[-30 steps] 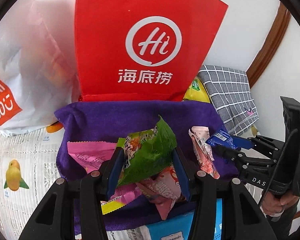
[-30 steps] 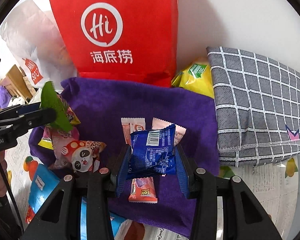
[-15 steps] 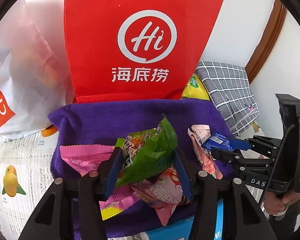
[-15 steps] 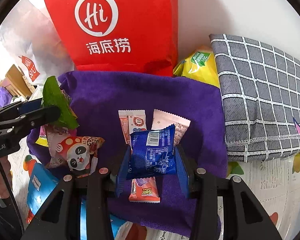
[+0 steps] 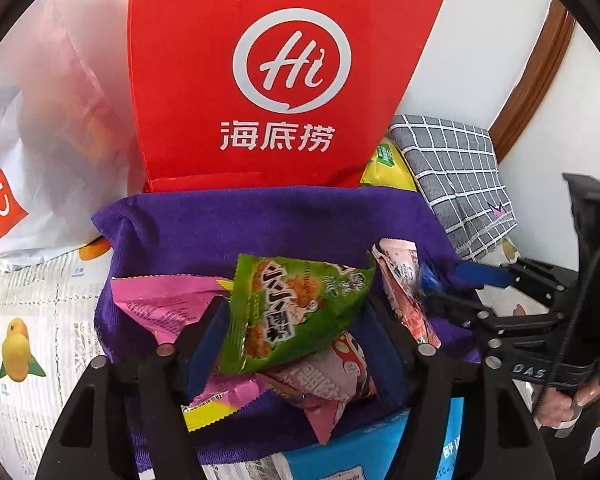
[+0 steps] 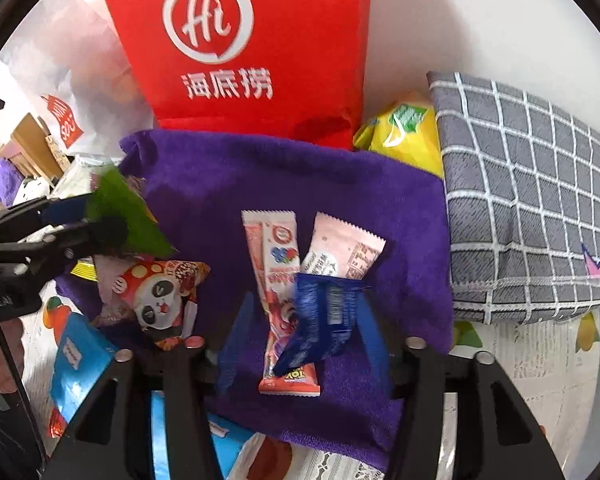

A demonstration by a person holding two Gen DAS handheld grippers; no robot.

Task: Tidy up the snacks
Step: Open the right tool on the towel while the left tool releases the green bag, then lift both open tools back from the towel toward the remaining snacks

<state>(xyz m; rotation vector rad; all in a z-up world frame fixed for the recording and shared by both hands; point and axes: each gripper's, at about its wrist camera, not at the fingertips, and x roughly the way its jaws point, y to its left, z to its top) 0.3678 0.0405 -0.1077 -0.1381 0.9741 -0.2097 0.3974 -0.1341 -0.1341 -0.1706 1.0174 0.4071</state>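
Note:
A purple towel (image 5: 260, 232) (image 6: 300, 184) lies before a red Hi paper bag (image 5: 284, 76) (image 6: 244, 44). My left gripper (image 5: 296, 332) has opened; the green snack packet (image 5: 292, 312) hangs loosely between its fingers over a pink packet (image 5: 156, 300) and a panda packet (image 6: 160, 292). My right gripper (image 6: 304, 332) has opened too; the blue packet (image 6: 320, 320) is blurred and tilting between its fingers, above a strawberry stick packet (image 6: 276, 280) and a pale pink packet (image 6: 340, 252). The right gripper also shows in the left wrist view (image 5: 452, 288).
A white Miniso bag (image 5: 32, 160) stands at left. A yellow packet (image 6: 404, 136) and a grey checked cushion (image 6: 528, 200) lie at right. A blue box (image 6: 76, 368) sits near the towel's front edge. A fruit-print tablecloth (image 5: 16, 320) covers the table.
Both grippers opened their jaws. The green packet tipped flatter and the blue packet tilted and began to drop. Both grippers lowered slightly toward the towel.

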